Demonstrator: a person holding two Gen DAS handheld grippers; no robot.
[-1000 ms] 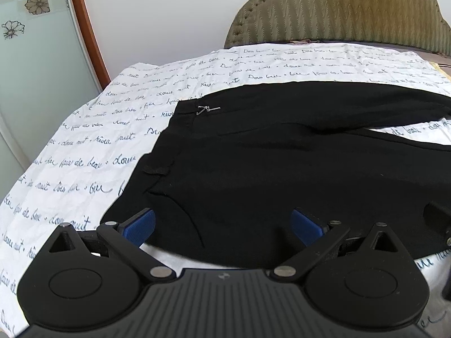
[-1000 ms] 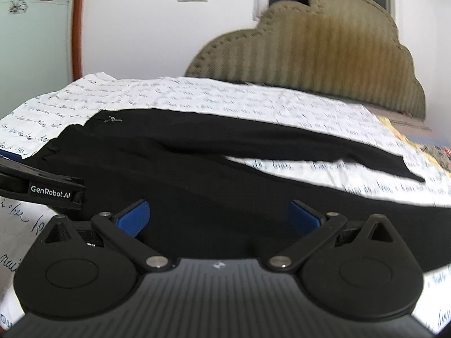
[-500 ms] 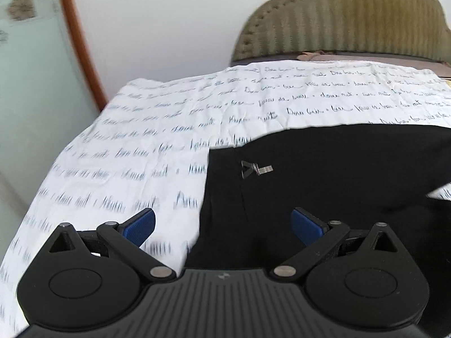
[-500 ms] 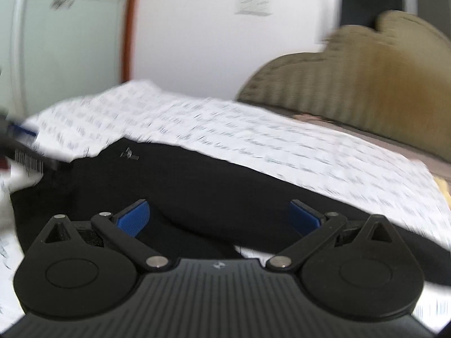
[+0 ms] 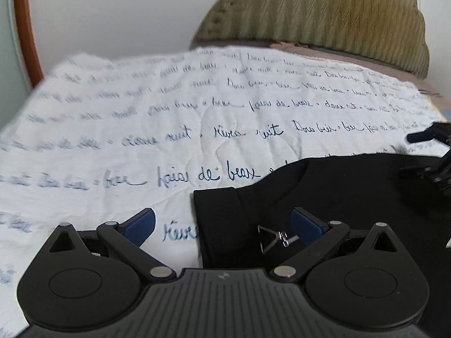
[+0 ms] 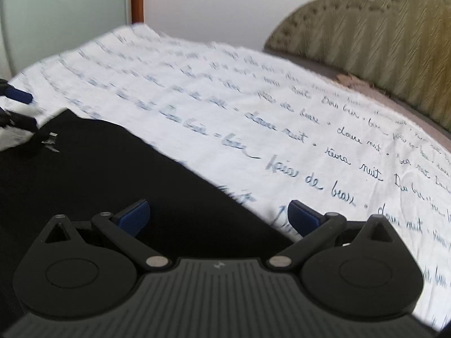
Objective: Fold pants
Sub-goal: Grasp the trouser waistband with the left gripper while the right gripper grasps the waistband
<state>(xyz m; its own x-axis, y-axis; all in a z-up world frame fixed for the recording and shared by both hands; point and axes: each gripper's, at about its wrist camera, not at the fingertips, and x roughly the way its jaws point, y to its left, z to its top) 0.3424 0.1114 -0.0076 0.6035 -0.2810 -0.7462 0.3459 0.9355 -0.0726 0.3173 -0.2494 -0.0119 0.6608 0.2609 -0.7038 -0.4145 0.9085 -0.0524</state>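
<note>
Black pants (image 5: 338,197) lie flat on a white bedsheet with blue script (image 5: 197,118). My left gripper (image 5: 224,225) is open, low over the far corner of the waistband, with the metal hook clasp (image 5: 274,238) between its blue fingertips. My right gripper (image 6: 218,215) is open over the pants' far edge (image 6: 112,174), its right fingertip over the sheet (image 6: 282,118). The clasp also shows in the right wrist view (image 6: 50,140). Each gripper appears at the edge of the other's view: the right one (image 5: 431,152) and the left one (image 6: 17,104).
An olive padded headboard (image 5: 324,14) stands at the back of the bed against a white wall. A wood-framed glass door (image 6: 70,14) is to the left. The sheet extends beyond the pants toward the headboard.
Both grippers have moved forward over the pants to its far edge and dropped lower. The left one now frames the waistband corner and clasp. Both stay open.
</note>
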